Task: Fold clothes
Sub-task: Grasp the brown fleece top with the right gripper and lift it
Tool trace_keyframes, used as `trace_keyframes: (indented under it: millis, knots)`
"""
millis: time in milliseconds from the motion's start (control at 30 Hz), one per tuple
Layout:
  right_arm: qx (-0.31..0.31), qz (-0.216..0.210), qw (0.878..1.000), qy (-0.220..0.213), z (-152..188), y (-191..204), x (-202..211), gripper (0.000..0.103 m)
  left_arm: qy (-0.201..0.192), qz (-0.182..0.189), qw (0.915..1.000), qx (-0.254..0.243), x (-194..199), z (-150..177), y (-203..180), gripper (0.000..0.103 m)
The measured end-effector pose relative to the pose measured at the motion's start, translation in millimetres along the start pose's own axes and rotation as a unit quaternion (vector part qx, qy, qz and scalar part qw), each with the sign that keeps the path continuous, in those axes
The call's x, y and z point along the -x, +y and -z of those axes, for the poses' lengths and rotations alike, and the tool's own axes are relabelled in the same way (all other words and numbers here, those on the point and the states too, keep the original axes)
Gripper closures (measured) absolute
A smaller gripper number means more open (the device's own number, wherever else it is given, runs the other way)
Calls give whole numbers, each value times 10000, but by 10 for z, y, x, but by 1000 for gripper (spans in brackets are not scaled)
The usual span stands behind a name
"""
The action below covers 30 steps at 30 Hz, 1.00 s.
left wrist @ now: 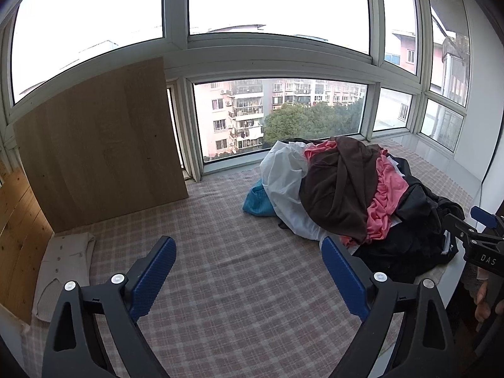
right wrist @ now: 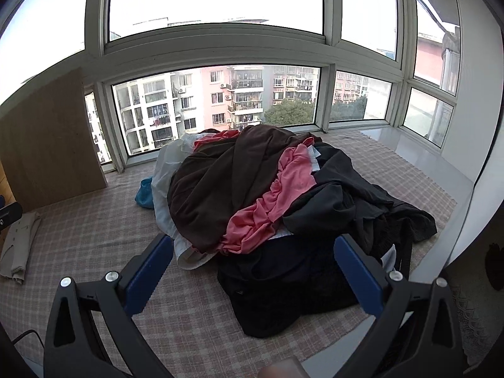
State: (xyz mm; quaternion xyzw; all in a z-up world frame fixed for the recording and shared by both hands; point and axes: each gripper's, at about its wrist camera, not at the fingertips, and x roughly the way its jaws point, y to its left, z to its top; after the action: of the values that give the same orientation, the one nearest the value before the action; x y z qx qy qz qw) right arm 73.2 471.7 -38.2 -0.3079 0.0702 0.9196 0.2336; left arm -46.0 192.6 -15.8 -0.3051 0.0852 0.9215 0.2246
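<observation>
A heap of unfolded clothes [left wrist: 352,195] lies on the checked cloth [left wrist: 226,271] by the window: brown, pink, white, blue and black pieces. In the right wrist view the same heap [right wrist: 252,189] fills the middle, with a black garment [right wrist: 283,283] nearest. A folded beige buttoned garment [left wrist: 63,271] rests at the left, also seen as the beige garment [right wrist: 19,245]. My left gripper [left wrist: 249,255] hangs open over bare cloth, left of the heap. My right gripper [right wrist: 253,252] is open just before the black garment, nothing between its fingers. The right gripper [left wrist: 478,223] also shows at the right edge.
A wooden board [left wrist: 100,145] leans against the window at the left. Large windows [left wrist: 277,113] run along the back and right. A white sill [right wrist: 419,145] borders the cloth at the right. A hand [left wrist: 485,299] shows at the lower right.
</observation>
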Motion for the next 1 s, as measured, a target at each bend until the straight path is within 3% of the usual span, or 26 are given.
trace_keyframes:
  millis: [100, 200, 300, 400, 600, 733, 1000]
  knots:
    - [143, -127, 9996, 225, -63, -243, -205, 0, 139, 11, 9998, 158, -161, -42, -99, 14]
    - [33, -264, 9995, 182, -159, -504, -369, 0, 263, -48, 9992, 311, -337, -99, -188, 20]
    - [-201, -608, 9979, 125, -373, -789, -563, 0, 345, -20, 9979, 553, -528, -179, -244, 24]
    - [-319, -627, 9975, -68, -731, -1037, -790, 0, 427, -15, 9966, 709, -719, -311, -305, 24]
    - [66, -603, 9981, -141, -1665, -1268, -1534, 0, 246, -426, 9988, -28, -926, -823, -607, 23]
    - [356, -560, 9973, 310, -2059, -1170, -2365, 0, 78, -390, 9992, 43, -981, -1125, -693, 22]
    - [439, -921, 9789, 1772, -2332, -802, -4010, 0, 352, -589, 9976, -43, -1452, -1284, -788, 22]
